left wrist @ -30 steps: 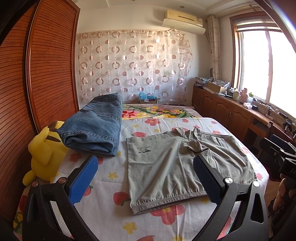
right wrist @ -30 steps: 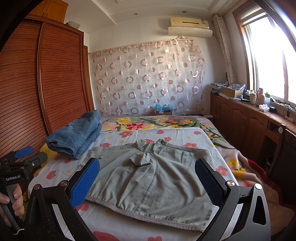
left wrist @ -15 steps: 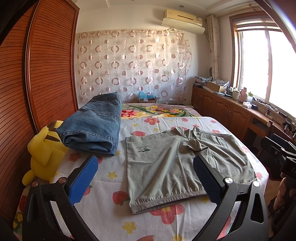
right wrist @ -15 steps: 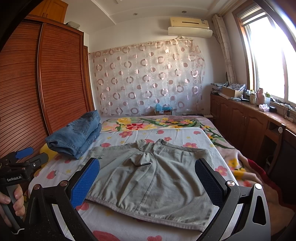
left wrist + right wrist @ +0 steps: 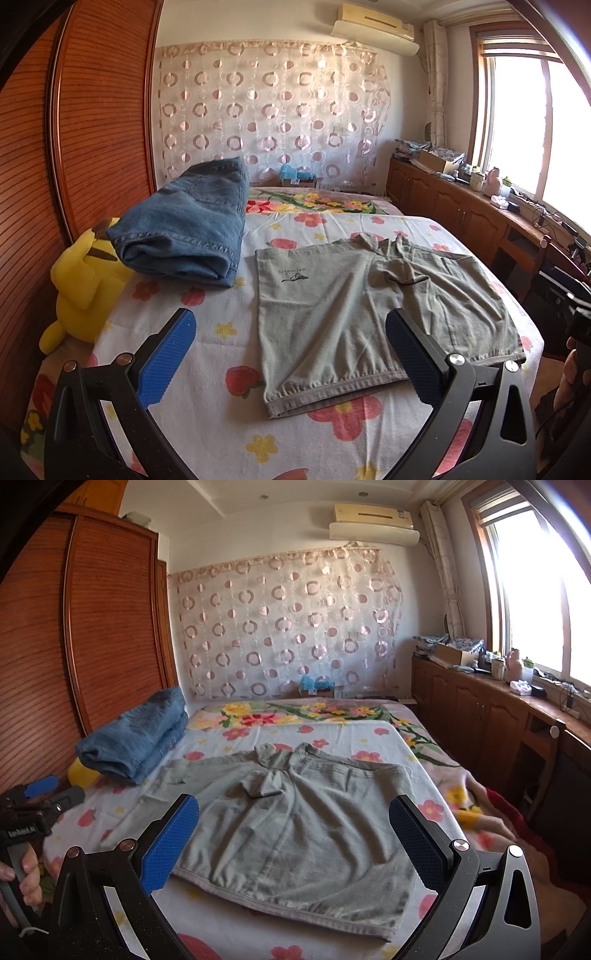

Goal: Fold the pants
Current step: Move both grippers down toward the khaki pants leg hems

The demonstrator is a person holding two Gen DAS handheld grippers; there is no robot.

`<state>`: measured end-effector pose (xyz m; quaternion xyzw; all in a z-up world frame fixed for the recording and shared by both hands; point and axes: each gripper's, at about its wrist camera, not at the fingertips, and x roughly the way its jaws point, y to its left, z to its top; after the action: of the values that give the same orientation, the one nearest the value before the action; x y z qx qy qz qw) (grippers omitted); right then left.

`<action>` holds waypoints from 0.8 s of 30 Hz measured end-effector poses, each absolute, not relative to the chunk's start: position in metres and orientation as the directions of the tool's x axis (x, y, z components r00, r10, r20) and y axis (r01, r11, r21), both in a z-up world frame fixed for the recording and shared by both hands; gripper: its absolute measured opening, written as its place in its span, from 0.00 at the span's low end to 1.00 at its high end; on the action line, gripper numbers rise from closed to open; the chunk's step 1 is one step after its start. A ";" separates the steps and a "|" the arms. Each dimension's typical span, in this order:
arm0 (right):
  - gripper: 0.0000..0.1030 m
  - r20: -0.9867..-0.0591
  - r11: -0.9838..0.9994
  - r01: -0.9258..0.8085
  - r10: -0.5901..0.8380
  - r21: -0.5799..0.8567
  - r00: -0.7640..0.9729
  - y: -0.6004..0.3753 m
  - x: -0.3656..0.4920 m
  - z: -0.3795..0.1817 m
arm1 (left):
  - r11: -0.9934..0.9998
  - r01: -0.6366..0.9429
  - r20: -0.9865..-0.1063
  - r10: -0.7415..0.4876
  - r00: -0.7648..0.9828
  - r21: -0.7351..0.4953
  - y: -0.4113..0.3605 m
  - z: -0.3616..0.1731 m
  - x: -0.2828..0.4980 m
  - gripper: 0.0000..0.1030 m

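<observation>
Grey shorts (image 5: 369, 310) lay flat on the bed (image 5: 221, 413), beside folded jeans (image 5: 188, 229). Left gripper (image 5: 288, 354) and right gripper (image 5: 291, 834) hovered, jaws released, probably just above the hem.

Pale grey-green shorts (image 5: 354, 306) with a small dark green logo are lying on a white bedsheet (image 5: 229, 369) that is showing red, pink and yellow flowers and strawberries. Faded blue folded jeans (image 5: 188, 229) are sitting beside a bright yellow plush toy (image 5: 85, 280), with a reddish-brown slatted wardrobe (image 5: 92, 122) behind. A sheer pinkish curtain (image 5: 269, 114) is displaying rings and dots, and both grippers' pads (image 5: 170, 845) are showing bright blue on black frames.
</observation>
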<state>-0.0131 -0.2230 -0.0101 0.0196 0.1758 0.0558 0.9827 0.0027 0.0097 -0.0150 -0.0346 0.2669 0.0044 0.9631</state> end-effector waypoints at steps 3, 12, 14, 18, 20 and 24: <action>1.00 -0.386 0.995 -0.098 0.104 0.033 0.917 -0.224 -0.004 -0.018 | 0.997 -0.036 -0.532 -0.009 0.847 -0.074 0.016 -0.023 0.007 1.00; 1.00 -0.504 0.997 -0.083 0.075 0.006 0.861 -0.224 0.020 -0.044 | 0.994 -0.064 -0.576 0.002 0.817 -0.088 0.031 -0.046 0.016 1.00; 1.00 -0.520 0.997 -0.080 0.070 0.003 0.851 -0.225 0.024 -0.045 | 0.994 -0.071 -0.584 0.007 0.812 -0.086 0.033 -0.051 0.018 1.00; 1.00 -0.549 0.996 -0.084 0.073 0.006 0.833 -0.225 0.028 -0.045 | 0.994 -0.073 -0.605 0.008 0.796 -0.083 0.036 -0.060 0.021 1.00; 1.00 -0.559 0.996 -0.086 0.074 0.005 0.826 -0.222 0.028 -0.047 | 0.994 -0.072 -0.620 0.006 0.784 -0.081 0.037 -0.065 0.024 1.00; 1.00 -0.589 0.996 -0.083 0.079 0.020 0.804 -0.223 0.028 -0.046 | 0.994 -0.067 -0.653 -0.003 0.757 -0.083 0.038 -0.077 0.027 1.00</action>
<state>0.0278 -0.2232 -0.0463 -0.0034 0.3098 0.0425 0.9499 0.0275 0.0376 -0.0773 -0.0507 0.3480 0.0170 0.9360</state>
